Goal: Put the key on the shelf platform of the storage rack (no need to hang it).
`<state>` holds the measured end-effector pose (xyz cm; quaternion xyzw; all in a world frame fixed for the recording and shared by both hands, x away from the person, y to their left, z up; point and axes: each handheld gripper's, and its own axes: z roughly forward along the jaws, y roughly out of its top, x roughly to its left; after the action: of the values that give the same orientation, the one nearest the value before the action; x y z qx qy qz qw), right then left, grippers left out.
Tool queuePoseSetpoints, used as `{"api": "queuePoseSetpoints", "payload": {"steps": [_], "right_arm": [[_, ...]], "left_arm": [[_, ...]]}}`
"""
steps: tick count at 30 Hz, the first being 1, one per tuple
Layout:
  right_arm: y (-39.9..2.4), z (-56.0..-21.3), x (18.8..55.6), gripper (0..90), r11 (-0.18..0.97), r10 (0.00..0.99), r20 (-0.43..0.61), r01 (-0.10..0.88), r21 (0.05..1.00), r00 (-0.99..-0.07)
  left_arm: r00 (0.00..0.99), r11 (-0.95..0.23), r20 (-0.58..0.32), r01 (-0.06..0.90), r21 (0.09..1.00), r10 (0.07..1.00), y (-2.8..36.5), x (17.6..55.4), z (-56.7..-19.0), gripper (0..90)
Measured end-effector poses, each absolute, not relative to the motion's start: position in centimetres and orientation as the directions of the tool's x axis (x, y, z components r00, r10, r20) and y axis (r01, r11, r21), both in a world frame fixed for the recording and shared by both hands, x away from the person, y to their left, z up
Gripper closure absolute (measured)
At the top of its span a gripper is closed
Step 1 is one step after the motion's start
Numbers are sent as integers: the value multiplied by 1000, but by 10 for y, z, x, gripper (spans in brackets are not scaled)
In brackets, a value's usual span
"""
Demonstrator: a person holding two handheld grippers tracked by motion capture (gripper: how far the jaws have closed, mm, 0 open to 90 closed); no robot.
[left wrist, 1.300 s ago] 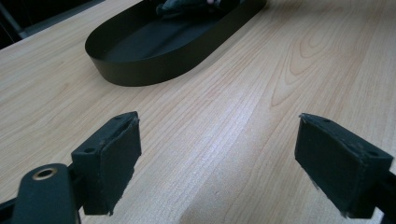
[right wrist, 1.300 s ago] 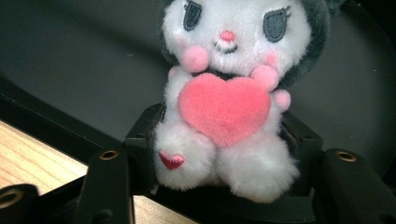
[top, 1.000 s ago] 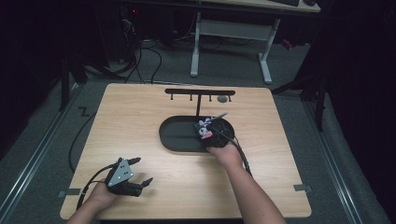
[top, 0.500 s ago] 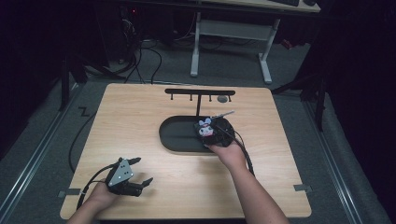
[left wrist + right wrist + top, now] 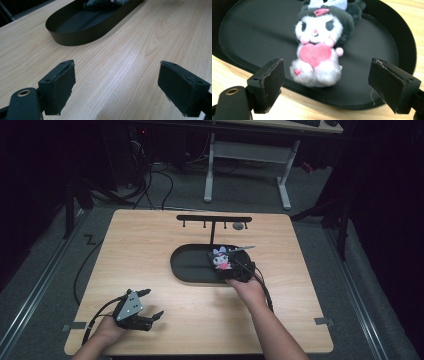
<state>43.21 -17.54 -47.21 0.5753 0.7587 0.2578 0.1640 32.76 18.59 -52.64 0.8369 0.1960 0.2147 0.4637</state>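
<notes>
A black-and-white plush toy (image 5: pixel 220 258) with a pink heart lies at the right end of a black oval tray (image 5: pixel 185 270). My right gripper (image 5: pixel 227 270) is at the tray's near right rim, pointing at the toy. Its jaws have just been opening. In the right gripper view the plush toy (image 5: pixel 318 50) lies on the tray (image 5: pixel 249 32) just beyond the open right gripper (image 5: pixel 327 82), and neither pad touches it. My left gripper (image 5: pixel 154 303) rests open near the table's front left. In its own view the left gripper (image 5: pixel 117 87) has bare wood between its pads, with the tray (image 5: pixel 82 35) ahead.
A black rack with hooks (image 5: pixel 214 219) stands at the table's far edge, with a small grey round object (image 5: pixel 238 225) beside its post. Bare wooden tabletop (image 5: pixel 150 250) surrounds the tray. Cables trail from both grippers toward the front edge.
The right gripper's jaws have spread off the plush toy, and the hand has drawn back slightly toward the front right. The toy stays in the tray. The left hand has not moved.
</notes>
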Motion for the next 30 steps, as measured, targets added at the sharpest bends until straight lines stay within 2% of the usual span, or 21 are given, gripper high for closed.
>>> {"api": "queuePoseSetpoints", "payload": {"steps": [7,12,16,20,30], "right_arm": [[-187,-480,412,132,227,941,68,765,603,-332],[-195,-484,394,119,230,938,47,719,655,-343],[-200,-483,373,99,198,932,78,679,707,-353],[-204,-484,354,79,227,925,41,638,736,-377],[-228,-499,321,39,179,929,71,609,772,-363]], "left_arm": [[828,-501,182,133,855,530,185,328,-527,154],[826,-503,179,141,853,534,184,329,-527,154],[824,-503,179,143,852,538,185,329,-527,154],[821,-507,190,135,851,538,184,328,-527,154],[826,-515,180,149,844,534,183,330,-527,154]]}}
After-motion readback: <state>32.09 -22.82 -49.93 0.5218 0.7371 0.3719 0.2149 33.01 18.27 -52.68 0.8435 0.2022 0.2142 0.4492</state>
